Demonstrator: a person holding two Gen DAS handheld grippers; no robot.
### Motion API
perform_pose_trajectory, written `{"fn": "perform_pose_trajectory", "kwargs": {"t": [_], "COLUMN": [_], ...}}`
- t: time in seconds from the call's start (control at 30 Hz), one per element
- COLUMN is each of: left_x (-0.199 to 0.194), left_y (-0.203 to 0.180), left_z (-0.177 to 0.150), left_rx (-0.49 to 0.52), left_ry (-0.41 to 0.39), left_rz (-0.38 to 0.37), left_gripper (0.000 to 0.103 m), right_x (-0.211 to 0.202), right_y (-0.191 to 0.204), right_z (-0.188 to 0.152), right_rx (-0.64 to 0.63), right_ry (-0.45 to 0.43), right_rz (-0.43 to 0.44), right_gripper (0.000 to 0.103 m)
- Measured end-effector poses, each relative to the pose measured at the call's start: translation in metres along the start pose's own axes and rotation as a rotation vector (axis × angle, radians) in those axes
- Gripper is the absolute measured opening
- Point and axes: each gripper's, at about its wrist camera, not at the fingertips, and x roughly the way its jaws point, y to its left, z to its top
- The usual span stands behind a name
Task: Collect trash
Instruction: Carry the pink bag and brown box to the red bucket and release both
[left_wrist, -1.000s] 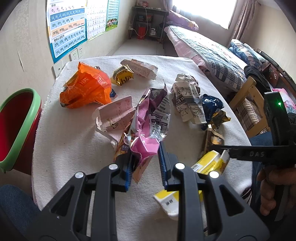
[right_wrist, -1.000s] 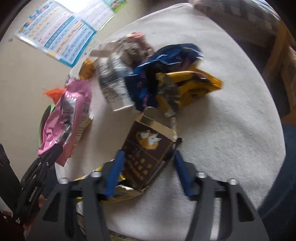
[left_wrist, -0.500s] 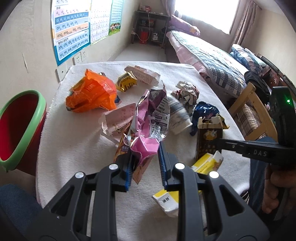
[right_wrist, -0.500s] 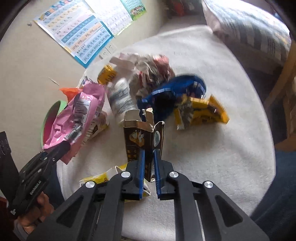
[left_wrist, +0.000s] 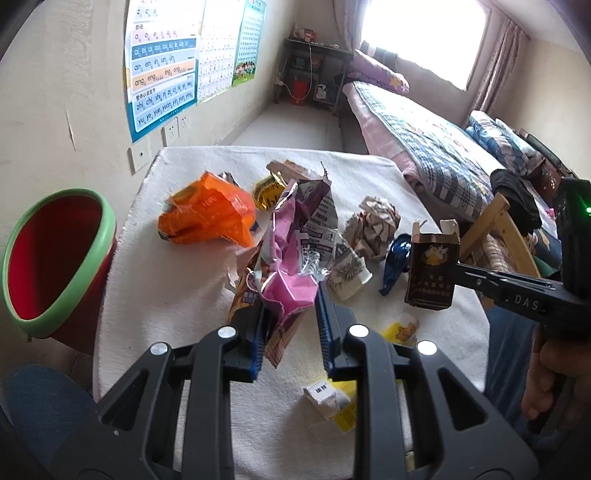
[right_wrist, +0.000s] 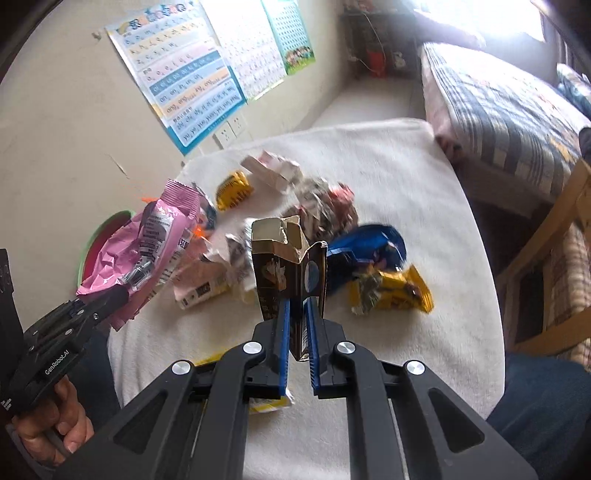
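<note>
Table (right_wrist: 424, 177), brown carton (right_wrist: 291, 269) between right tongs (right_wrist: 298, 332)

Crumpled pink foil wrapper (left_wrist: 291, 258) frame centre, upright; torn-open brown cardboard carton (left_wrist: 431, 273) centre-right, upright, both off table.

Bin (left_wrist: 55, 258) left of table (left_wrist: 177, 295)
</note>
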Motion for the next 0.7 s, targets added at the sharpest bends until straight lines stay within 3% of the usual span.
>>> {"fn": "perform_pose_trajectory", "kwargs": {"t": [0.27,0.7], "left_x": [-0.016,-0.046], "left_y": [0.020,0.089], "left_z": [0.009,0.015], "left_rx": [-0.052,-0.172], "left_ry": [-0.028,-0.092], "left_rz": [0.034,0.147], "left_gripper": [0.023,0.023], "right_x": [-0.013,-0.007], "right_y": [0.026,0.087], "right_z": [0.018,0.049], "right_rx": [-0.064,-0.148], "right_ry": [-0.061,-0.104], "right_rz": [0.007,0.107], "right_gripper": [0.008,0.008]}}
